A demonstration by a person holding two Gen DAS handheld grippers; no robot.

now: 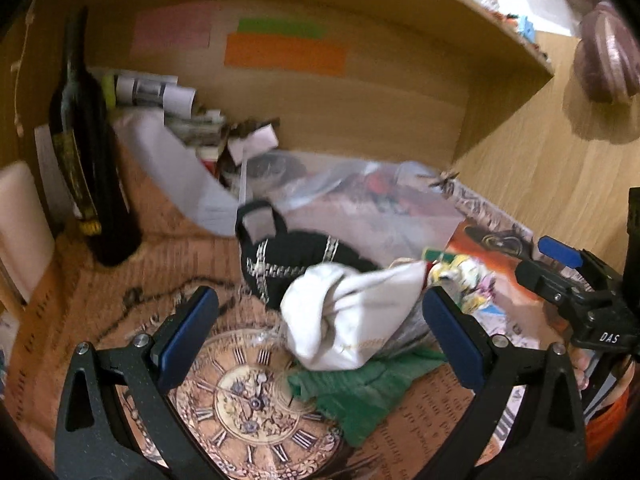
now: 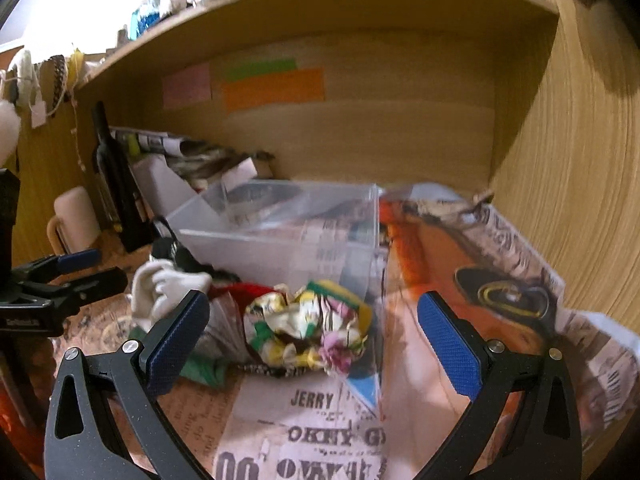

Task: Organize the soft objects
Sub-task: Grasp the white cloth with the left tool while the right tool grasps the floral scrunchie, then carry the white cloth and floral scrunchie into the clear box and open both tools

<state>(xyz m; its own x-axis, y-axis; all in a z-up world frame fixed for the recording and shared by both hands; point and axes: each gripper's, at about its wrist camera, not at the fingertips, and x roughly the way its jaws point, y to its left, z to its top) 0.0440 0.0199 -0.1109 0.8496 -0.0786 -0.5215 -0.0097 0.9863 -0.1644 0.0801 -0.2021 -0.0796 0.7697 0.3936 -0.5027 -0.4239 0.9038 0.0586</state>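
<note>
A pile of soft things lies on the printed tablecloth in front of a clear plastic box [image 2: 280, 236]. In the left wrist view I see a white sock bundle [image 1: 344, 320], a black patterned sock [image 1: 296, 260] behind it and a green cloth [image 1: 360, 396] under it. My left gripper [image 1: 320, 336] is open, its jaws on either side of the white bundle, not touching it. In the right wrist view a crumpled flowery cloth [image 2: 312, 328] lies just ahead of my open, empty right gripper [image 2: 312, 344]. The white bundle [image 2: 168, 284] lies to its left.
A dark wine bottle [image 1: 80, 148] stands at the left under the wooden shelf [image 1: 360, 8]. Rolled papers and boxes [image 1: 168, 96] fill the back left corner. A beige mug [image 2: 76, 216] stands by the bottle. The other gripper [image 1: 580, 284] shows at the right edge.
</note>
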